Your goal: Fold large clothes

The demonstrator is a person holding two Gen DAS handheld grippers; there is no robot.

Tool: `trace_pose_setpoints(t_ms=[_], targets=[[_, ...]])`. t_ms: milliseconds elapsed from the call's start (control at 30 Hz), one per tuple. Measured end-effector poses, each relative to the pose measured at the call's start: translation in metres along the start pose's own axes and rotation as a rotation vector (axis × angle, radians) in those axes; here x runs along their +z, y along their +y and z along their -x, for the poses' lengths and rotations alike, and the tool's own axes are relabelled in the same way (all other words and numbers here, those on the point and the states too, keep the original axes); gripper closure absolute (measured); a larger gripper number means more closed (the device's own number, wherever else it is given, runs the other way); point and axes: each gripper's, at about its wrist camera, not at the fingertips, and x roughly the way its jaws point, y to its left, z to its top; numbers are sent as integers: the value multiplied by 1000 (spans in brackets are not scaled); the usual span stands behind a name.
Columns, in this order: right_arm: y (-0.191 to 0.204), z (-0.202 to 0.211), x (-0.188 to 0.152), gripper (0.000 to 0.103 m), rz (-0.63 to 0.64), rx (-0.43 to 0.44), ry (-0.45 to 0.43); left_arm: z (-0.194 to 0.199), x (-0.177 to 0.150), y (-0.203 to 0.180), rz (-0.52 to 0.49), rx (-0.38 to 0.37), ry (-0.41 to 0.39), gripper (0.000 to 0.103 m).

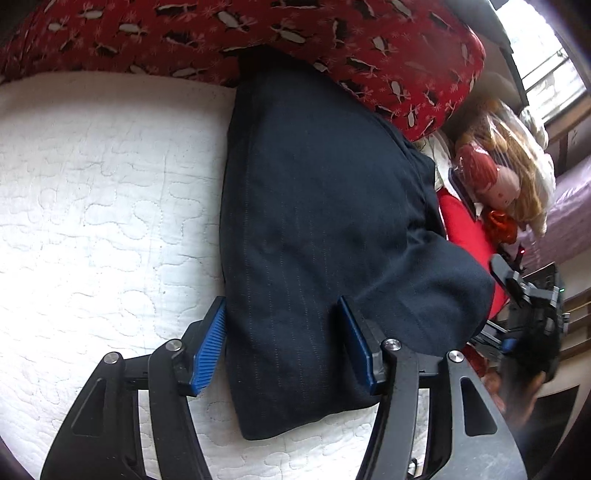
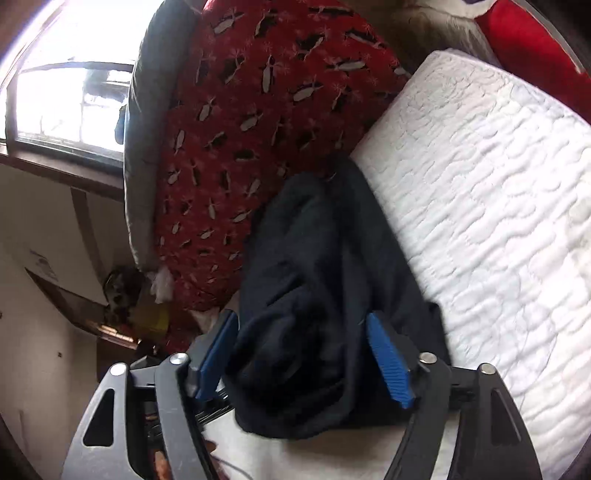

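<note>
Navy garment [image 1: 314,229] on white quilt [image 1: 92,203], between wide-spread jaws of both grippers.

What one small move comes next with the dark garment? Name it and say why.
Probably close both tools on the fabric. The left tool and right tool each stand open, blue pads either side of the dark garment, which lies bunched on the white quilt against the red pillow. Neither grips yet, so nothing can be lifted or folded.
</note>
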Motion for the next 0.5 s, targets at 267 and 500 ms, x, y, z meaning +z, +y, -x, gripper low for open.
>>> trace_pose_setpoints(t_ms=[267, 500], targets=[[55, -8, -27, 92, 401, -185, 103, 7, 0, -2, 12, -27, -1, 45], [-33, 1, -27, 97, 180, -272, 55, -12, -9, 11, 91, -145, 85, 38]])
